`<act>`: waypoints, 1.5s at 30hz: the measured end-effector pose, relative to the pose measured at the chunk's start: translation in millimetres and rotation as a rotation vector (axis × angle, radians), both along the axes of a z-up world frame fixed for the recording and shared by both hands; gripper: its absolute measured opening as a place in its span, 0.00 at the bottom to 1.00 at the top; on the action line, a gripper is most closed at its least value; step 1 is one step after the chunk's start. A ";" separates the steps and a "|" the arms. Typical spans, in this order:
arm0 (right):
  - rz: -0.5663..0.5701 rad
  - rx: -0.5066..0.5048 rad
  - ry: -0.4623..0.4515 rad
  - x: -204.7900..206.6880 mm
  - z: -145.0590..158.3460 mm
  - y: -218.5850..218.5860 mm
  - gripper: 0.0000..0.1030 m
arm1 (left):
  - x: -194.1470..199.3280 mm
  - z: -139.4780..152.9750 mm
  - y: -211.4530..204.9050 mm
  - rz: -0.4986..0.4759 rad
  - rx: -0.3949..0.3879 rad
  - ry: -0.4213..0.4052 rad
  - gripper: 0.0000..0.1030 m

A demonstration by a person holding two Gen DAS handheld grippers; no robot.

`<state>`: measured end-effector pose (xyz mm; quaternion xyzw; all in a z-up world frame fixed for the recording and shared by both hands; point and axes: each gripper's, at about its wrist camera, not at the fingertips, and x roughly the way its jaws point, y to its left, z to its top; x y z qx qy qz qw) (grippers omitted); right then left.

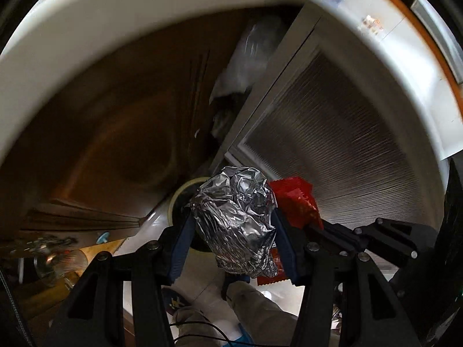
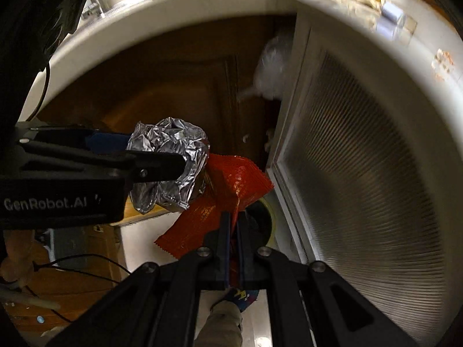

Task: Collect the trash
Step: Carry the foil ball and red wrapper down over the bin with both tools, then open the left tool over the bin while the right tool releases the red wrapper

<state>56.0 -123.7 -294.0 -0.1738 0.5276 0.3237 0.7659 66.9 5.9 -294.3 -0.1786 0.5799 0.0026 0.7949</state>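
My left gripper (image 1: 233, 219) is shut on a crumpled ball of aluminium foil (image 1: 235, 219), held between its blue pads. It also shows in the right wrist view (image 2: 169, 162), with the left gripper's black body (image 2: 72, 173) at the left. My right gripper (image 2: 233, 217) is shut on a red snack wrapper (image 2: 228, 193); the wrapper also shows in the left wrist view (image 1: 295, 202), just right of the foil. Both are held side by side above a round bin (image 2: 269, 217) with a pale rim and dark inside, down on the floor; it shows in the left wrist view (image 1: 181, 196).
A white counter edge (image 1: 86, 29) curves overhead. A brown wooden cabinet door (image 1: 115, 130) is at the left and a white ribbed panel (image 1: 332, 150) at the right, with a clear plastic bag (image 1: 251, 55) between them. The person's leg and shoe (image 1: 254, 306) are below.
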 end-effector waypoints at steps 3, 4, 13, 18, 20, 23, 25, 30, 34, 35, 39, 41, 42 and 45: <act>-0.023 -0.012 0.002 2.8 -28.5 -0.4 0.04 | 8.1 -28.7 -3.2 -0.018 0.015 0.014 0.51; -0.029 -0.015 0.004 2.7 -35.9 0.8 0.04 | 10.9 -36.2 -3.7 -0.024 0.018 0.015 0.51; -0.125 -0.056 0.031 28.1 -122.4 3.6 0.04 | 39.7 -128.2 -5.3 -0.083 0.031 0.059 0.51; -0.139 -0.067 0.033 34.4 -160.3 8.0 0.04 | 41.4 -164.4 -5.3 -0.117 0.003 0.084 0.52; -0.140 -0.078 0.034 36.3 -174.5 9.4 0.04 | 41.6 -177.6 -6.5 -0.133 0.003 0.101 0.52; -0.142 -0.075 0.045 38.4 -189.9 10.7 0.04 | 40.7 -192.3 -6.5 -0.146 0.012 0.133 0.54; -0.142 -0.074 0.048 40.7 -195.9 11.4 0.04 | 39.7 -196.5 -5.5 -0.148 0.018 0.137 0.66; -0.144 -0.082 0.059 43.2 -204.6 11.3 0.04 | 29.4 -198.3 0.7 -0.125 0.047 0.145 0.75; -0.129 -0.076 0.065 44.7 -201.5 13.8 0.04 | 22.0 -194.0 7.1 -0.100 0.075 0.140 0.81; -0.124 -0.070 0.068 45.1 -200.7 15.1 0.05 | 19.1 -189.7 9.7 -0.091 0.081 0.136 0.82; -0.133 -0.048 0.078 47.6 -200.2 18.3 0.08 | 10.8 -179.7 16.8 -0.053 0.097 0.123 0.91; -0.146 -0.039 0.101 50.6 -202.5 20.0 0.10 | 5.1 -174.1 20.2 -0.038 0.098 0.115 0.91; -0.151 -0.034 0.111 52.1 -204.0 20.4 0.12 | 1.9 -170.7 21.2 -0.032 0.099 0.113 0.92; -0.149 -0.018 0.127 51.9 -204.6 23.5 0.16 | -1.2 -169.5 21.7 -0.024 0.100 0.106 0.95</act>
